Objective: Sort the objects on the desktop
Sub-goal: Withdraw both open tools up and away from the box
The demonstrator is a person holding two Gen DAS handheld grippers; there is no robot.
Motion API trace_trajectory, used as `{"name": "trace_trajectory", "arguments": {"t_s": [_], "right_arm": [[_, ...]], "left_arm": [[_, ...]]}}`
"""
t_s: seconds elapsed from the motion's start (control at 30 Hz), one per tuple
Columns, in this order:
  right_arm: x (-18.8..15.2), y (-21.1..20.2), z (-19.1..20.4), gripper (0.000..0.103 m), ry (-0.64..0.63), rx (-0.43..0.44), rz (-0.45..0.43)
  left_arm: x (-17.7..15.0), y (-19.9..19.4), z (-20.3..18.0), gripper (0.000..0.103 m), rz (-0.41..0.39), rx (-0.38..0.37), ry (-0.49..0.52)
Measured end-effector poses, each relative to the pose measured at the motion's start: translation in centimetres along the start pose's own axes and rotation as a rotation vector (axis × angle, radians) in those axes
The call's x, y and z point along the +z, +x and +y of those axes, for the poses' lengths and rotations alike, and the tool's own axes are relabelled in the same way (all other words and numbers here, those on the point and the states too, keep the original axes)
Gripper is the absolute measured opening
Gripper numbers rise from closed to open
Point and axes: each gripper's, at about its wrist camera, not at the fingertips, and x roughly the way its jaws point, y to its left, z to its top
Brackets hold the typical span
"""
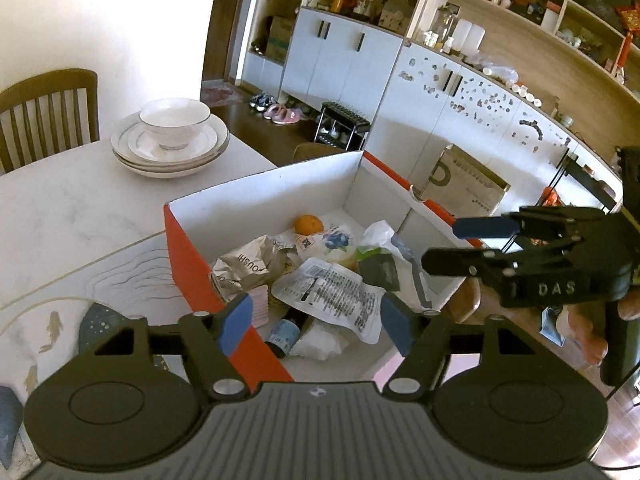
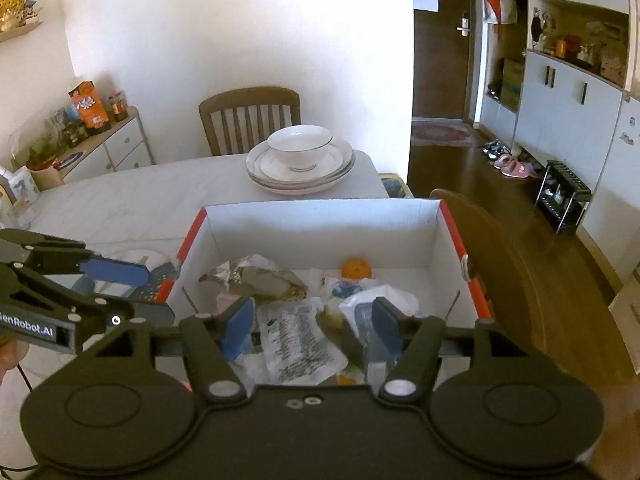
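Observation:
A cardboard box (image 1: 280, 184) (image 2: 320, 224), red outside and white inside, stands on the table's right end. In it lie an orange (image 1: 308, 224) (image 2: 356, 269), a crumpled silver bag (image 1: 244, 264) (image 2: 252, 276), a printed white pouch (image 1: 332, 292) (image 2: 296, 340), a small bottle with a blue label (image 1: 284, 332) and white wrappers. My left gripper (image 1: 316, 320) (image 2: 156, 292) hovers open over the box's near left wall. My right gripper (image 2: 314, 320) (image 1: 440, 244) hangs open above the box's right side. Neither holds anything; the pouch lies below them in the box.
A bowl on stacked plates (image 1: 172, 136) (image 2: 300, 160) sits at the table's far edge, before a wooden chair (image 1: 48, 108) (image 2: 250, 116). A fish-patterned placemat (image 1: 60, 320) lies left of the box. Another chair back (image 2: 500, 260) stands right of the box, above the floor.

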Motion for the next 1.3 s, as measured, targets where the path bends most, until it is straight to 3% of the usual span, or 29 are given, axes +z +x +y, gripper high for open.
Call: {"name": "trace_trajectory", "arguments": {"t_s": [0.13, 0.33, 0.53, 0.77, 1.3], "right_arm": [[-0.9, -0.8, 1.4, 0.074, -0.018, -0.011, -0.018], [-1.8, -2.2, 2.8, 0.083, -0.003, -0.022, -0.054], [-2.8, -3.4, 3.9, 0.092, 0.019, -0.026, -0.081], [-3.7, -4.6, 5.0, 0.102, 0.056, -0.028, -0.116], [-5.3, -7.8, 7.1, 0.102, 0.053, -0.062, -0.187]], "left_arm": [[-0.5, -0.8, 0.0, 0.071, -0.005, 0.004, 0.008], [-1.2, -1.9, -0.2, 0.083, -0.021, 0.035, 0.04], [-2.0, -2.9, -0.3, 0.103, -0.032, 0.062, 0.074], [-2.9, -4.1, -0.2, 0.103, -0.039, 0.064, 0.079], [-4.9, -6.4, -2.1, 0.103, -0.083, 0.048, 0.184]]}}
